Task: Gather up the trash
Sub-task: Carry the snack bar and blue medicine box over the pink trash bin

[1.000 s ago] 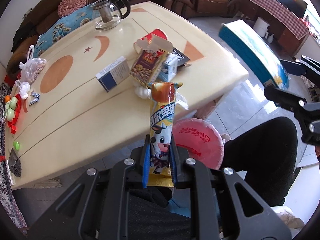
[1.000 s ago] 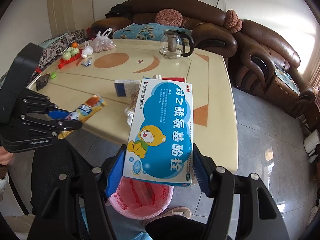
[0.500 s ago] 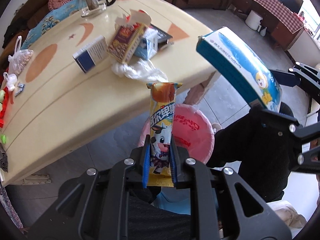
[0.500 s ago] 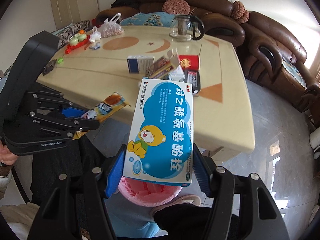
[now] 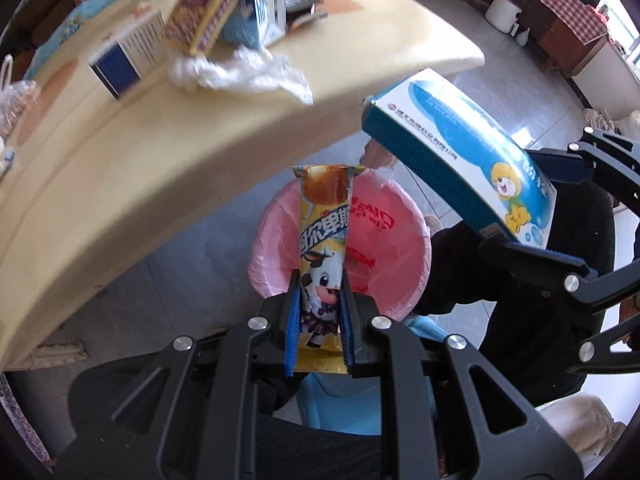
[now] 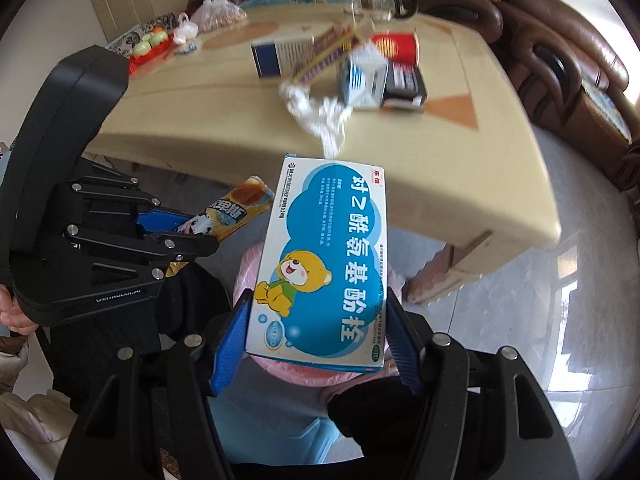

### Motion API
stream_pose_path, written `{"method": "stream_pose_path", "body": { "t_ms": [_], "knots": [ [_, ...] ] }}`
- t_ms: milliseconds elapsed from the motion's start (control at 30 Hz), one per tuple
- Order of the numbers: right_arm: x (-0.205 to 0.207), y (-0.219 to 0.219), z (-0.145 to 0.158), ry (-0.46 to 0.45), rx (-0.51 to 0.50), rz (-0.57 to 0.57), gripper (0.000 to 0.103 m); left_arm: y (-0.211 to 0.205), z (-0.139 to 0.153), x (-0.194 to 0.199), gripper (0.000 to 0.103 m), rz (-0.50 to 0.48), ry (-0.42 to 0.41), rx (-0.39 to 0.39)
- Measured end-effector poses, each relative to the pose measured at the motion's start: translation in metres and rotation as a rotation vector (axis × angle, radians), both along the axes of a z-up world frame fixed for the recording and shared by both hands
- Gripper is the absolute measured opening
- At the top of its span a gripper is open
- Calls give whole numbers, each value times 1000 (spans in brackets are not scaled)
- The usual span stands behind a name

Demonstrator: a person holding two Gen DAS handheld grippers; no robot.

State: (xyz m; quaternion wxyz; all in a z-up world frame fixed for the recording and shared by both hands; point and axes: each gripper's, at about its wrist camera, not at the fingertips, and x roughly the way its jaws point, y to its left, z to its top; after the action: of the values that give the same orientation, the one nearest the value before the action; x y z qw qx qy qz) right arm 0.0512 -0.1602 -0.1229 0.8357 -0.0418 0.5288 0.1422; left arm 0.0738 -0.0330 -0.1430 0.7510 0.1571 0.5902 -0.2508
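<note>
Wrapper (image 5: 324, 248) and medicine box (image 6: 320, 264) are clamped in left and right tools — both should be released only once centred over the pink-lined bin (image 5: 396, 264).

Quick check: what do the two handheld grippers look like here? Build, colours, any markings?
Both are matte black linkage frames with silver screw heads at the pivots. The left gripper and right gripper each carry two blue ribbed finger pads. The right wrist view shows the left unit's boxy black housing with faint grey lettering, too blurred to read. No cables visible.
</note>
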Motion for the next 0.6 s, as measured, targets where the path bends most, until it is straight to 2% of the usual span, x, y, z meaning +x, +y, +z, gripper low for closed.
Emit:
{"method": "stream_pose_path", "body": {
  "t_ms": [133, 400, 600],
  "knots": [
    [3, 0, -19, 43, 5, -5, 61, -1, -21, 2, 18, 2, 44, -6],
    [14, 5, -60, 116, -2, 5, 61, -8, -65, 9, 18, 10, 84, 54],
    [22, 3, -88, 166, -4, 8, 61, -11, -99, 15, 18, 9, 146, 53]
  ]
}}
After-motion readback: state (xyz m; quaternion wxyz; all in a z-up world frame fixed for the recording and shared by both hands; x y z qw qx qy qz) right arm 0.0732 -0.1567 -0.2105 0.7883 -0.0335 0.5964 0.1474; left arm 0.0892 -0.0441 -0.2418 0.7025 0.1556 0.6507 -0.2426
